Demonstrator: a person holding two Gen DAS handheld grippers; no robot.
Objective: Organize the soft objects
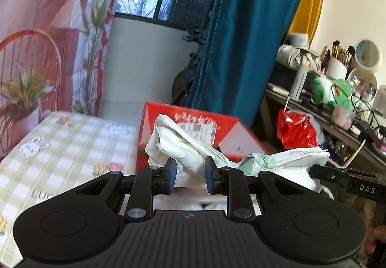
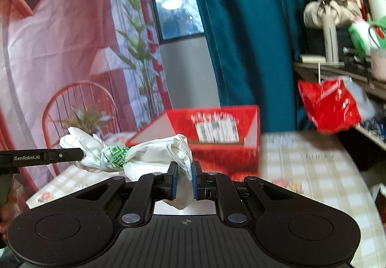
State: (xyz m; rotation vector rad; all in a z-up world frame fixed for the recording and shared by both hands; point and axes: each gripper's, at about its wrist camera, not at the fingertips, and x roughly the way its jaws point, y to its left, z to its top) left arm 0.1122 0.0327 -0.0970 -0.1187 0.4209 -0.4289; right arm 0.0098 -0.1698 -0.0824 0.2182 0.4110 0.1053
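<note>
Plastic bag [image 1: 188,147], white and crumpled, held in the air between two grippers.

Left gripper [image 1: 190,175] clamps one bunched end of the bag; the right gripper [image 2: 185,179] pinches the other end, with the green-printed middle stretched between them. Beneath lies a desk [image 2: 313,171] under a checked cloth, and a red box [image 2: 217,132] stands just behind the bag. Farther right, a red sack [image 2: 330,108] hangs from a cluttered shelf [image 1: 337,120].

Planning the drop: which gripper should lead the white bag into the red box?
Probably left. The left gripper grips the white plastic bag directly before the red box; the right gripper holds its other end, box further off.
</note>
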